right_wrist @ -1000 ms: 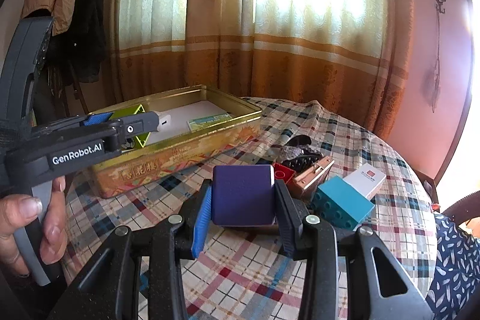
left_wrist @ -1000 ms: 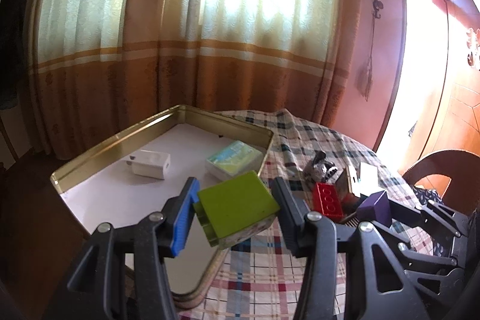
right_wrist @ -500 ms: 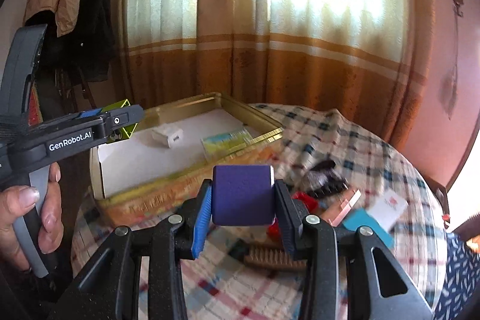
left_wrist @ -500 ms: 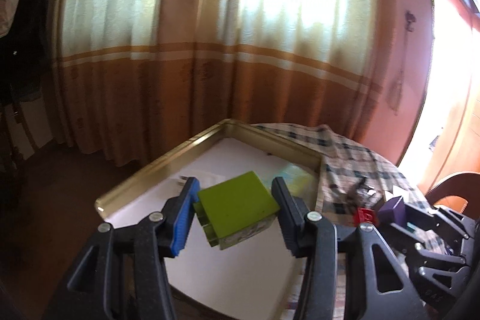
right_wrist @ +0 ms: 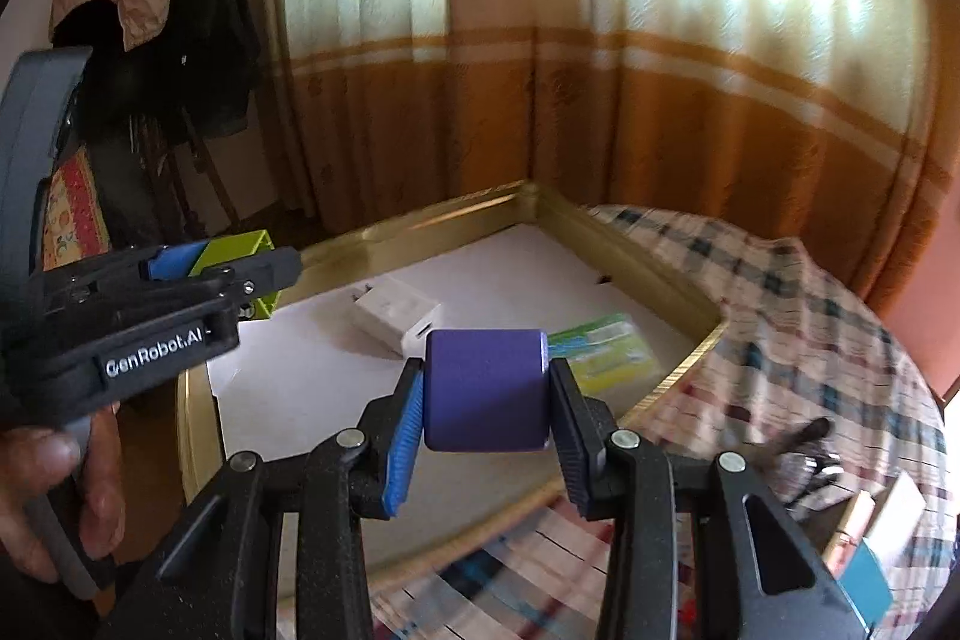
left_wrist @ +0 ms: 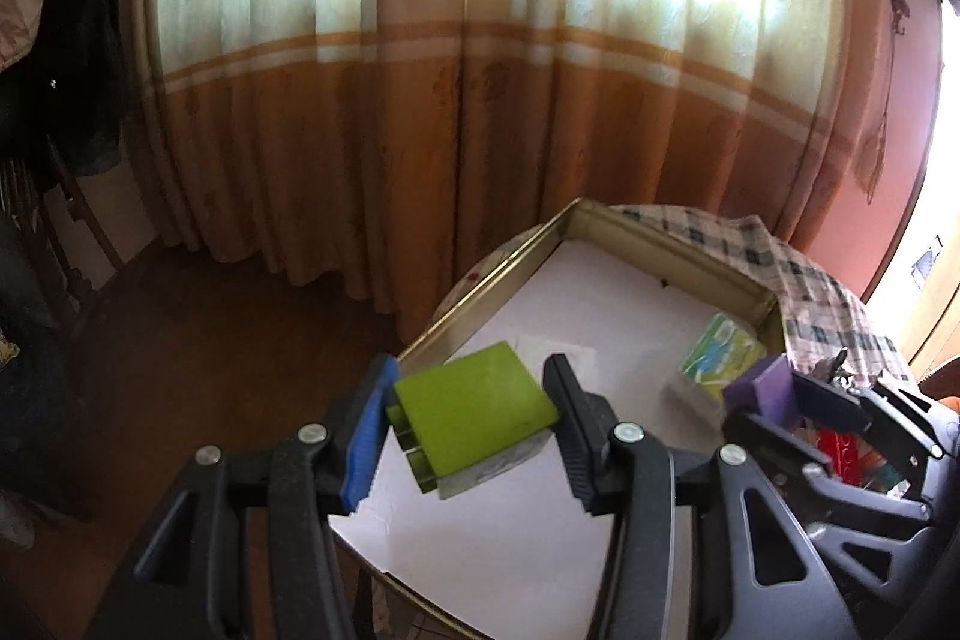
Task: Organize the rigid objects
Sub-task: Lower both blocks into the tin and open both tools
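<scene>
Left wrist: left gripper clamped on green block, held tilted over gold tin w/ white floor; studs on block's left side. Curtain behind.

Right wrist: right gripper clamped on purple cube, smooth, above tin's near rim. White charger inside tin; checked tablecloth under it.
</scene>
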